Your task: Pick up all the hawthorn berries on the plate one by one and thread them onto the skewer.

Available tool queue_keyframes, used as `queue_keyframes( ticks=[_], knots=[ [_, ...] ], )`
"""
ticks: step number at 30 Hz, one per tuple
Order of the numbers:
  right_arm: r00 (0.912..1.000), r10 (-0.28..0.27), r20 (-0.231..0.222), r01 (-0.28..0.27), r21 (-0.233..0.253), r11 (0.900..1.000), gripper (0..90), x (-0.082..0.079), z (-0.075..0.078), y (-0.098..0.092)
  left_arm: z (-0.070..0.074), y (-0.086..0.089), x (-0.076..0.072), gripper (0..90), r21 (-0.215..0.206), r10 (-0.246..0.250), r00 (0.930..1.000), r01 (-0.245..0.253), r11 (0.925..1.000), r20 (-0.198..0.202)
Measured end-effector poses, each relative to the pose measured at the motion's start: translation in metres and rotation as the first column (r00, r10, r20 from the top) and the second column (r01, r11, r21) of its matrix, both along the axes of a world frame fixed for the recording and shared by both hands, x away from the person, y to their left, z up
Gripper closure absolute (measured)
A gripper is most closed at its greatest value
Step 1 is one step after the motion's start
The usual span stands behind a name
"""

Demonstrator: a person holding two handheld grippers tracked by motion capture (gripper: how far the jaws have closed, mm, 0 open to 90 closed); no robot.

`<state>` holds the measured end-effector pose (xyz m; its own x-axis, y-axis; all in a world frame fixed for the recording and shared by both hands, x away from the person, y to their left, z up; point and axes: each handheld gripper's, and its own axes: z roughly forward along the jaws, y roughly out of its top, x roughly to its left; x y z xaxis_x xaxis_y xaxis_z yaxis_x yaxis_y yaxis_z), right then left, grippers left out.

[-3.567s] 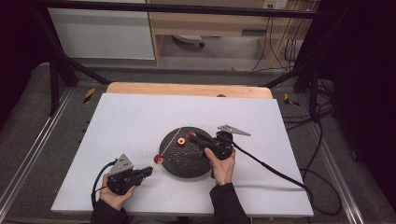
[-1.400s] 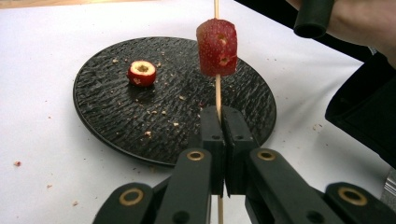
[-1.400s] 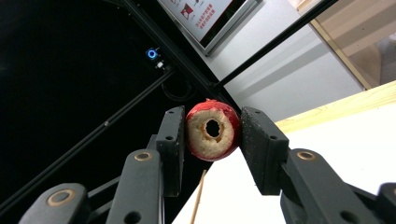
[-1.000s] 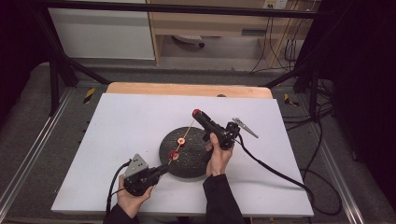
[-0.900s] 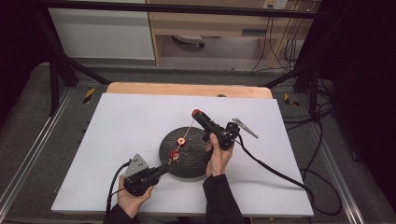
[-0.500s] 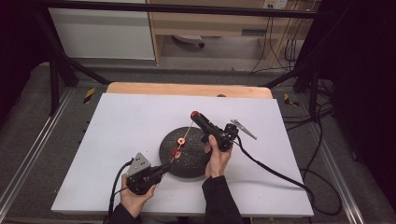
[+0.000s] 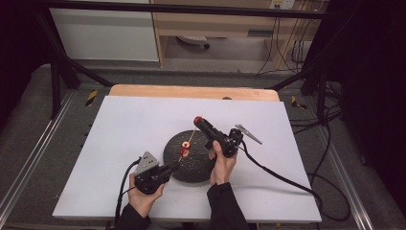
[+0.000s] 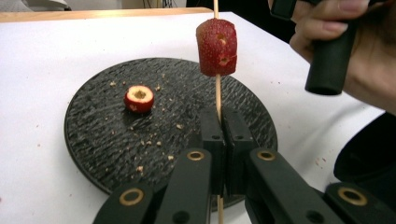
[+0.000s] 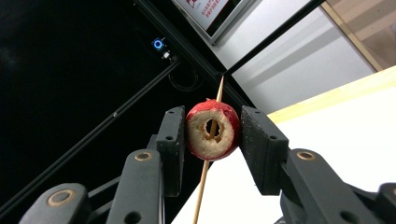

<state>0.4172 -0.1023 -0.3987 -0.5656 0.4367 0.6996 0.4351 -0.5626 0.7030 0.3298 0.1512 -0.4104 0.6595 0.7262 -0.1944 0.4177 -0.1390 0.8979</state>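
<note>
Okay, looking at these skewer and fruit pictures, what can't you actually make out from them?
- Left gripper view: the skewer runs off the top edge, so its tip is cut off; its lower end is hidden between the left gripper jaws.
- Right gripper view: the skewer's lower part leaves the bottom edge beneath the held fruit.
- High view: the fruit piece on the plate is too small to identify; the right gripper hides whether its fruit is pierced.

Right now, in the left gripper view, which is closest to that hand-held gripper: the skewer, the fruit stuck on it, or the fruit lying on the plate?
1. skewer, clamped between its jaws.
2. skewered fruit, just above.
3. loose fruit, farther left on the black plate.
</note>
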Motion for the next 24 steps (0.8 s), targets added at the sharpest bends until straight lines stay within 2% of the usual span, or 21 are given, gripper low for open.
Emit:
queue_keyframes(
  ticks=[24],
  knots=[
    [0.9989,0.041,-0.021,-0.042,-0.056,0.998,61.9,-0.007,-0.009,0.006,0.014,-0.013,0.026,88.3,0.001,-0.002,1.0000,0.002,1.0000,0.001]
  ],
)
